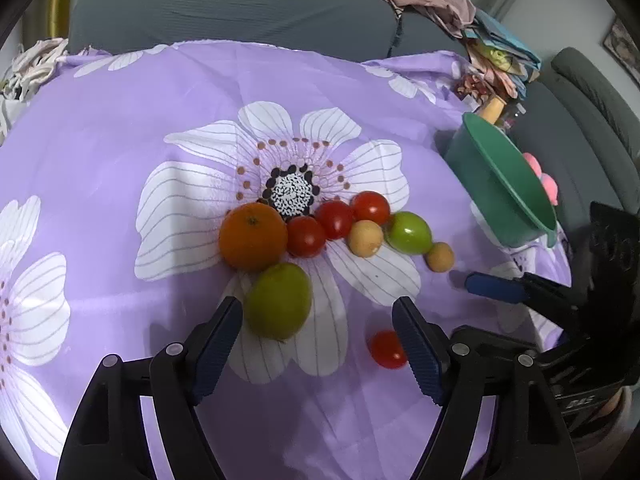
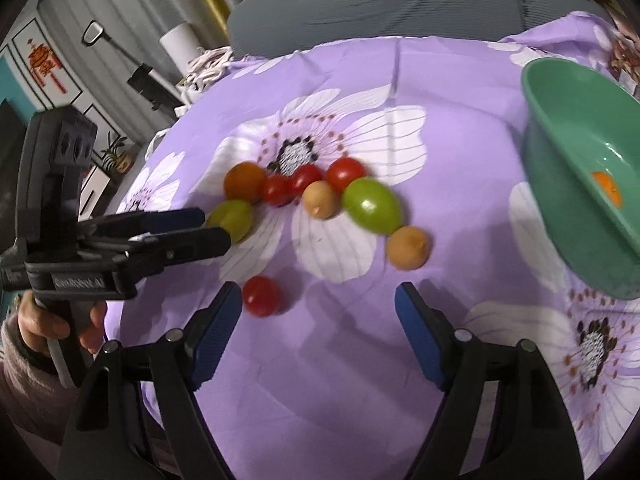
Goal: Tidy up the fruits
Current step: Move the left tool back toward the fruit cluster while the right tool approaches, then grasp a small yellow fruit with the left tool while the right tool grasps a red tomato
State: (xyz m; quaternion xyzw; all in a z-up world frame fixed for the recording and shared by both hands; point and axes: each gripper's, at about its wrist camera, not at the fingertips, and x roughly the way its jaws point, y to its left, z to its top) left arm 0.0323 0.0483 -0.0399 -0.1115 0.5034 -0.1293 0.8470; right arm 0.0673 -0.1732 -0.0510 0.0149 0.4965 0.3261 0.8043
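The tablecloth (image 1: 120,168) is thin woven cloth with a faint satin sheen and a printed flower pattern. The bowl (image 2: 568,168) is smooth green plastic, glossy inside. The tomatoes (image 1: 336,218) have taut, shiny skins; the orange (image 1: 252,236) is matt and finely pitted. The left gripper (image 1: 318,340) and right gripper (image 2: 318,320) are matt black plastic with ribbed blue pads (image 1: 416,344) and bright metal pins.

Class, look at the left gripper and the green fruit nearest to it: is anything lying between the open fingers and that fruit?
Nothing visible does. The left gripper is open, and the nearest green fruit lies just ahead, by its left finger. The orange touches the fruit's far side, and a lone red tomato sits beside the right finger.
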